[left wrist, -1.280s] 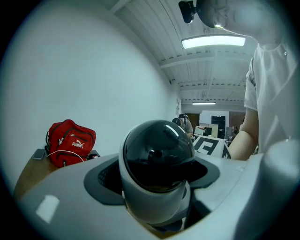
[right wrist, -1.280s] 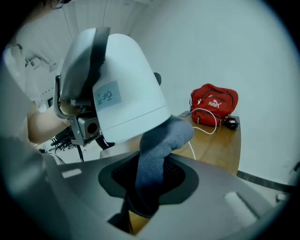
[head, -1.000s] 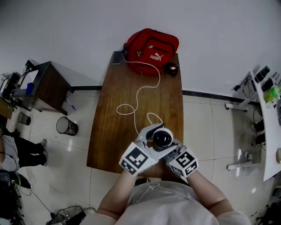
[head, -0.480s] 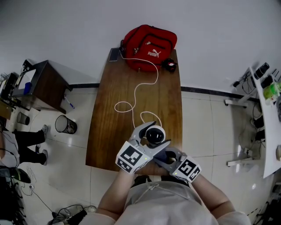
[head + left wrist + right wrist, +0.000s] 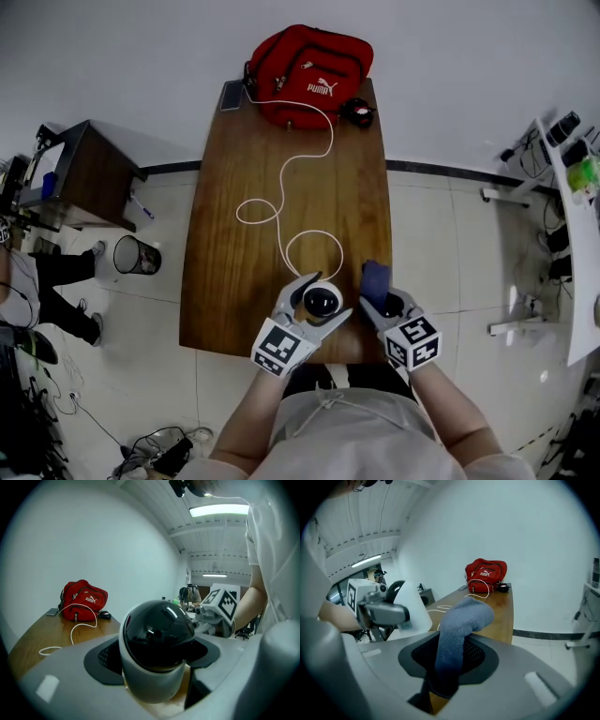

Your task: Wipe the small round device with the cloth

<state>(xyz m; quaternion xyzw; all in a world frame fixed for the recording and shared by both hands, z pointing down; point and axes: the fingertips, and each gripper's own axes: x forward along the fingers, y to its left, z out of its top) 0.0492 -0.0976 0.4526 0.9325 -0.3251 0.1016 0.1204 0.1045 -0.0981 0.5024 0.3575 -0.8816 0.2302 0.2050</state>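
Note:
The small round device (image 5: pixel 321 301) has a white body and a glossy black dome; it sits near the front edge of the wooden table (image 5: pixel 225 253), and my left gripper (image 5: pixel 316 301) is shut on it. In the left gripper view the device (image 5: pixel 157 648) fills the space between the jaws. My right gripper (image 5: pixel 381 293) stands just to its right, shut on a blue-grey cloth (image 5: pixel 377 281). In the right gripper view the cloth (image 5: pixel 457 637) rises folded from between the jaws, apart from the device. A white cable (image 5: pixel 305 178) runs from the device toward the far end.
A red bag (image 5: pixel 307 73), a phone (image 5: pixel 231 95) and a small dark object (image 5: pixel 357 112) lie at the table's far end. Left of the table stand a dark side cabinet (image 5: pixel 80 173) and a bin (image 5: pixel 134 255). A white desk (image 5: pixel 572 216) is at right.
Both grippers have drawn back toward the table's front edge. The right gripper with the cloth moved off the device to its right side, and the cloth now stands apart from it.

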